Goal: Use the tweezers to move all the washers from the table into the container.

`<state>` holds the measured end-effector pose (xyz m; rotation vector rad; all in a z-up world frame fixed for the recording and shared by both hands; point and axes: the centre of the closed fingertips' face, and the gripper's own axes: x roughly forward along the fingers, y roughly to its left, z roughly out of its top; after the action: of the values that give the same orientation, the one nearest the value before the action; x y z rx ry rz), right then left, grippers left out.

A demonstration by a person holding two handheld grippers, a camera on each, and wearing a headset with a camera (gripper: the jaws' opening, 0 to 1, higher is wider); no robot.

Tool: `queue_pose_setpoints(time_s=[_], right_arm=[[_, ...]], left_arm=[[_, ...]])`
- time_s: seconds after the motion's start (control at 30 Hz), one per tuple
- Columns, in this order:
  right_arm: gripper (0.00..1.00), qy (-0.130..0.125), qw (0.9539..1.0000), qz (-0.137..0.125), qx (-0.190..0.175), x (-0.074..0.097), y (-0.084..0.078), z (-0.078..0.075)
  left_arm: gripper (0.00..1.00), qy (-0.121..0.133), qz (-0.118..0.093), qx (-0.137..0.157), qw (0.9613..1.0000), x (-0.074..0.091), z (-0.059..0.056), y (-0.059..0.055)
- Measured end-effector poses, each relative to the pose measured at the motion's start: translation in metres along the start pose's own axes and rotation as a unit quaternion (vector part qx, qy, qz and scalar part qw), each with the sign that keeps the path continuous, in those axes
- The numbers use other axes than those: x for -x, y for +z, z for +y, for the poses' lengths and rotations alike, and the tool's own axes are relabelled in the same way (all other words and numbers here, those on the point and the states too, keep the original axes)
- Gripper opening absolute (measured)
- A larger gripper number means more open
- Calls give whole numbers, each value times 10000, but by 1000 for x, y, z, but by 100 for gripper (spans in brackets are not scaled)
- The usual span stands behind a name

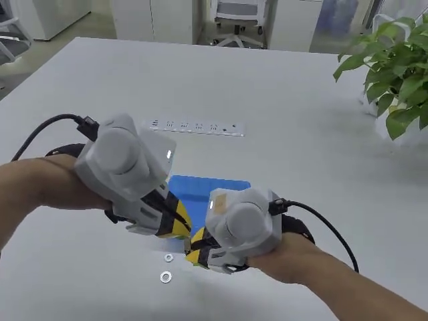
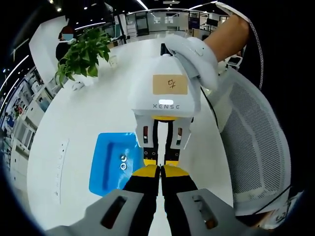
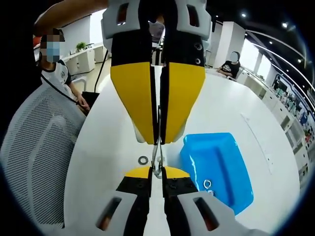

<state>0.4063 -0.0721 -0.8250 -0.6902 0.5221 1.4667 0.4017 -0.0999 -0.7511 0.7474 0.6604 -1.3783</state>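
**Two washers in, two on the table**

The white table (image 1: 281, 87) is carrying one blue container (image 3: 224, 150) a little in from its near edge, and two washers (image 3: 207, 184) are lying inside it. The left gripper (image 3: 157, 140) is pinching one pair of tweezers (image 3: 156, 155) between closed jaws. The right gripper (image 3: 157, 173) is meeting their tips with its jaws nearly together, but whether it is gripping cannot be told. Two loose washers (image 1: 165, 276) are lying between the container and the near edge.
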Motion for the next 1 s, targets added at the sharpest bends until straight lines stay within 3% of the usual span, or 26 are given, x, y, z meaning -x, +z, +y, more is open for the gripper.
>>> queue_pose_setpoints(time_s=[0.37,0.7,1.0], right_arm=[[9,-172,9998,22,133,16,11,-14],[9,-355,9993,1,151,29,12,-33],[10,-464,9988,2,143,35,8,-51]], left_arm=[[5,126,-42,-129,9998,13,9,16],[5,208,-87,-306,9993,15,27,29],[5,232,-110,-406,9988,12,43,35]])
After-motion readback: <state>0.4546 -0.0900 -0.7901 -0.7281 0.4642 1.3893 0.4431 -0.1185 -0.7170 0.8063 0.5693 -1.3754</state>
